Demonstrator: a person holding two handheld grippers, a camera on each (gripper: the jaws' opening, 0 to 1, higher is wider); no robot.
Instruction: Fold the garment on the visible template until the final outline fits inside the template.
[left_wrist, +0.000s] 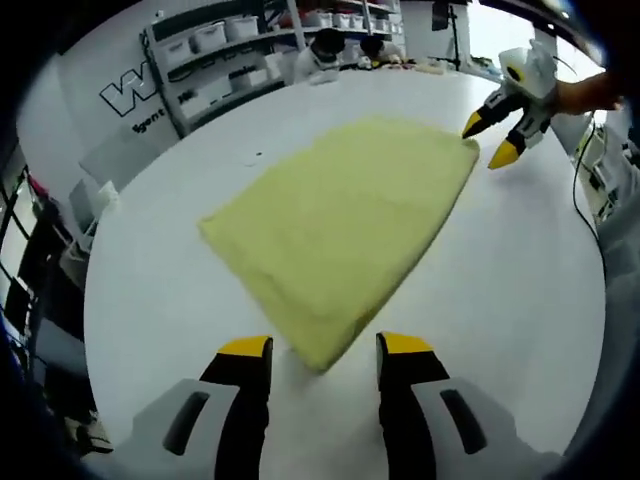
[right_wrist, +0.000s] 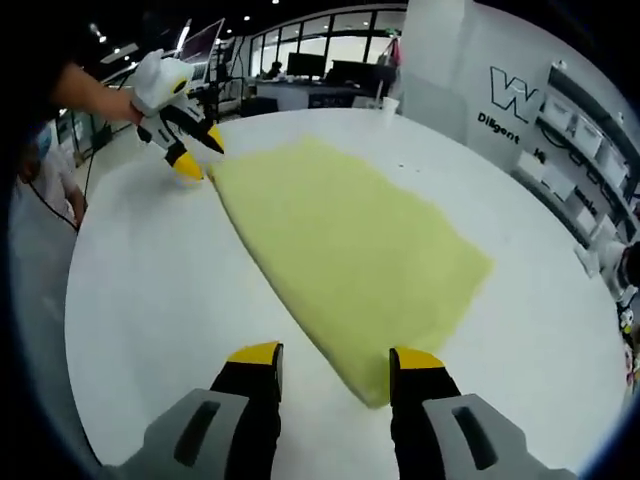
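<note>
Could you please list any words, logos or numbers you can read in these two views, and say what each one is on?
"W": large outlined letter, cut off, on the white wall, seen in both views.
"Diligent": small line under that letter on the wall panel; it may run on.
Small line under the letter in the left gripper view: too blurred.
Yellow garment: no text.

left gripper (left_wrist: 325, 350) with black jaws, yellow tips, grey housing with dark slots, right gripper (right_wrist: 334, 360) same build, also seen white-bodied (left_wrist: 512, 108) with yellow tips, hand-held, black cable (left_wrist: 583, 190) trailing
</note>
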